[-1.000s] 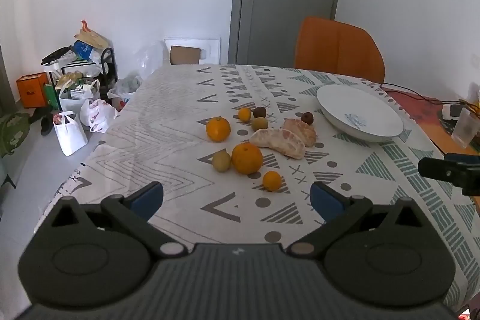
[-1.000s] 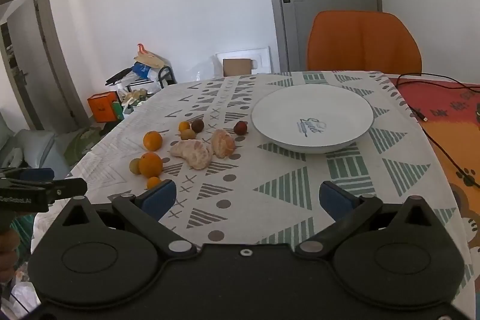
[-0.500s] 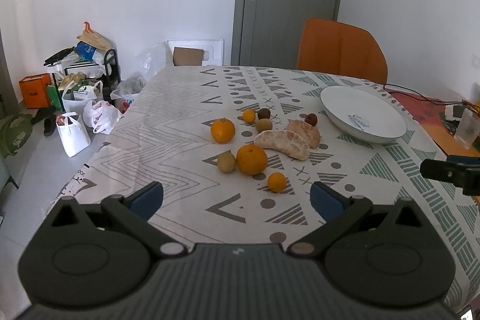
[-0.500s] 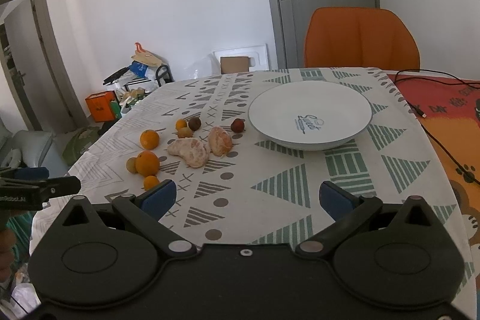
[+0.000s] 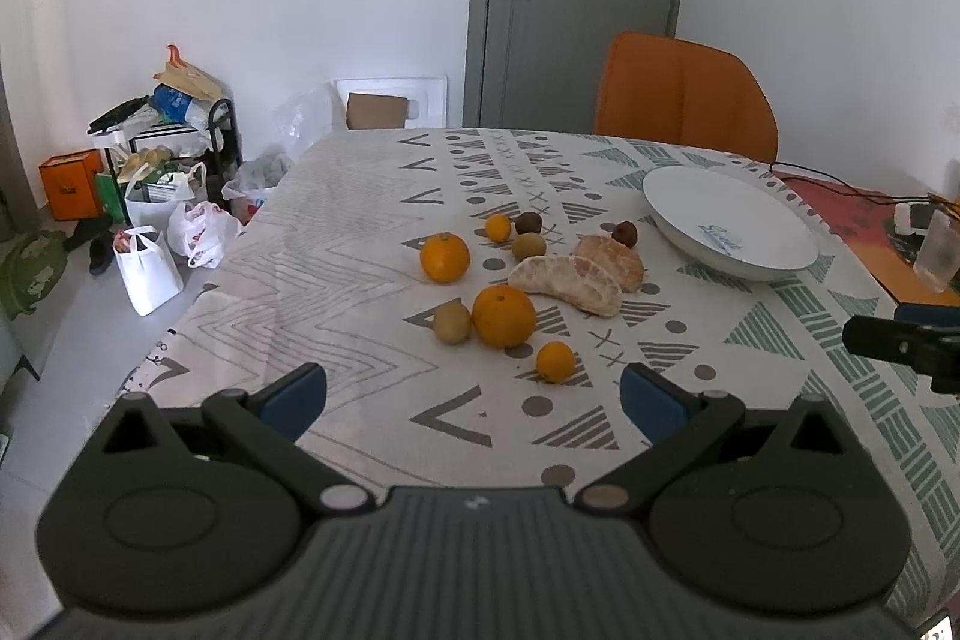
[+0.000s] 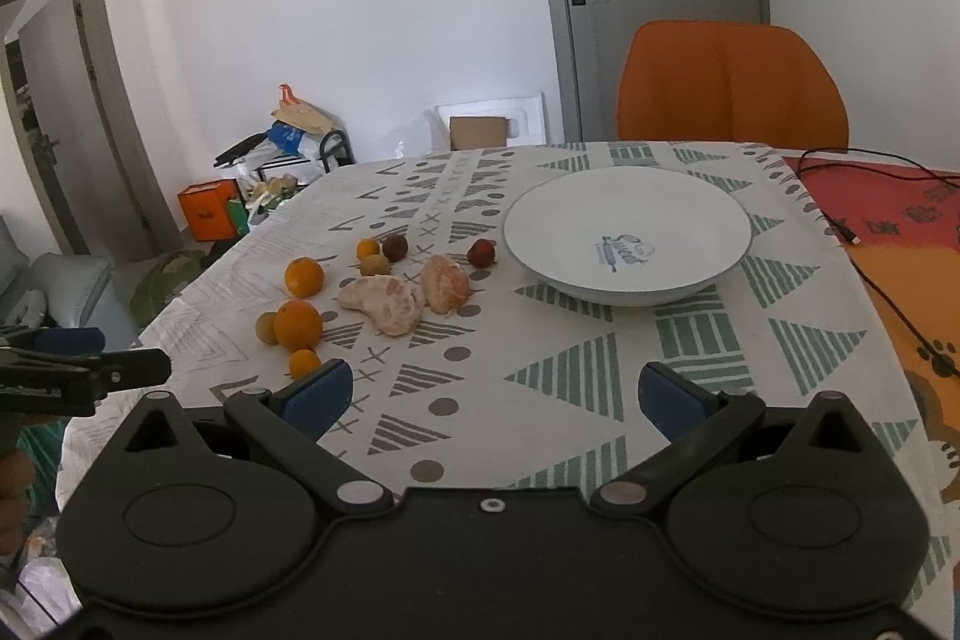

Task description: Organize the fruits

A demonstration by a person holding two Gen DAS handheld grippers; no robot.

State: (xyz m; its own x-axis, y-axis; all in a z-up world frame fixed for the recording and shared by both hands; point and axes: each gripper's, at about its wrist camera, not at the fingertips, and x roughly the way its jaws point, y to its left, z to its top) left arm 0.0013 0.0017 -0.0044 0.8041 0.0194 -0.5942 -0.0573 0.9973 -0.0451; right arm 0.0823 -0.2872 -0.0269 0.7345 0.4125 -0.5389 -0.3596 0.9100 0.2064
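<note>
Nearest, left claw [image 5: 474, 394] spread wide and empty, hovering above the patterned white tabletop [image 5: 360, 280] short of the fruit; right claw [image 6: 492, 391] likewise wide apart, holding nothing. Taking the large orange [image 5: 503, 315] as landmark: just nearer, a small round tangerine [image 5: 555, 361]; touching its left side, a brownish-green kiwi [image 5: 452, 322]; beyond and left, a medium orange [image 5: 444, 257]; beyond and right, two peeled pomelo segments [image 5: 567, 283] lying together. Further beyond, a tiny tangerine [image 5: 497, 227], two more dull brown fruits [image 5: 528, 245], a dark red round fruit [image 5: 624, 234]. Farthest right of the landmark, well apart, a wide white ceramic bowl [image 5: 729, 241], bare inside. Step in hand, by judgement: approach before the first pick, nothing yet sorted. Next move likely: lower over the small tangerine, close gently, carry to the bowl without nudging neighbours.
</note>
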